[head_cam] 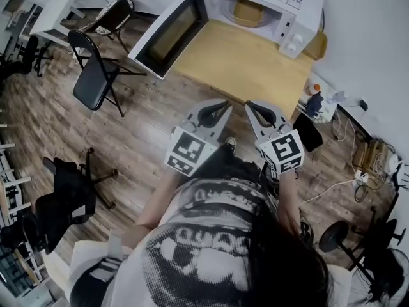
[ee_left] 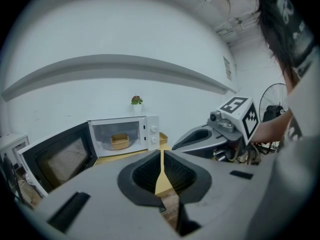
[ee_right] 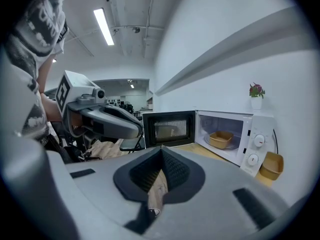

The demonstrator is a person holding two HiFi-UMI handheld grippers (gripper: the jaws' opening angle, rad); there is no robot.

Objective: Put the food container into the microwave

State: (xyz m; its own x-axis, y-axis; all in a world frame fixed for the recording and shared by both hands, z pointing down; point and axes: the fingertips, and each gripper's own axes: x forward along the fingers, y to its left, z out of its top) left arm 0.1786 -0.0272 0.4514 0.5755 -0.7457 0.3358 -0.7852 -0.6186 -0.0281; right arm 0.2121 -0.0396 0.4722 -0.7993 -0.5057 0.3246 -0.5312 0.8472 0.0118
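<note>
The white microwave (head_cam: 284, 8) stands at the back of a wooden table (head_cam: 255, 72) with its door (head_cam: 169, 34) swung wide open to the left. A tan food container (head_cam: 246, 11) sits inside on the turntable, and shows in both gripper views (ee_left: 120, 140) (ee_right: 221, 139). Both grippers hang side by side in front of the table's near edge, well short of the microwave. My left gripper (head_cam: 225, 105) (ee_left: 161, 154) is shut with nothing in it. My right gripper (head_cam: 249, 105) (ee_right: 161, 151) is shut and empty too.
A second tan container (head_cam: 317, 43) (ee_right: 271, 165) sits on the table right of the microwave. A small potted plant (ee_left: 136, 101) stands on top of it. A black folding chair (head_cam: 96, 75) is left of the open door; an office chair (head_cam: 64, 197) is nearer left. Cables and a fan (head_cam: 370, 242) lie at the right.
</note>
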